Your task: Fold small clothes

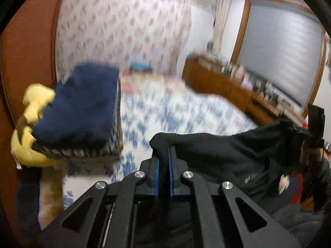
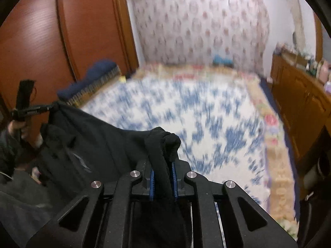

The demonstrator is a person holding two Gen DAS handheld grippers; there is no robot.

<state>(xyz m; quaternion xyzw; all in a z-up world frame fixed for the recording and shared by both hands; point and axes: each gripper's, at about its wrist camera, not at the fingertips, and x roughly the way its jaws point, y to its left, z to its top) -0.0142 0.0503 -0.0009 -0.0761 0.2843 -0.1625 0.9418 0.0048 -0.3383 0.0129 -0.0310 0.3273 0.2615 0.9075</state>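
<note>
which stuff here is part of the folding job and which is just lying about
In the job:
- black fabric garment, stretched between both grippers
- left gripper, shut on it
- right gripper, shut on it

Lying about:
- folded navy blue blanket
- yellow plush toy
- blue and white patterned bedspread
- brown wooden cabinet

Home bedroom: bed [image 2: 186, 107], floral wall hanging [image 2: 196, 24], wooden wardrobe [image 2: 51, 31].

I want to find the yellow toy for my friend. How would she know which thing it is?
Start at the big bed with the blue-and-white flowered cover. At its left edge, by the reddish-brown wooden wardrobe, a folded navy blue blanket sits on a patterned cushion. The soft yellow plush toy peeks out from the blanket's left side; it is the only bright yellow thing there.
</note>
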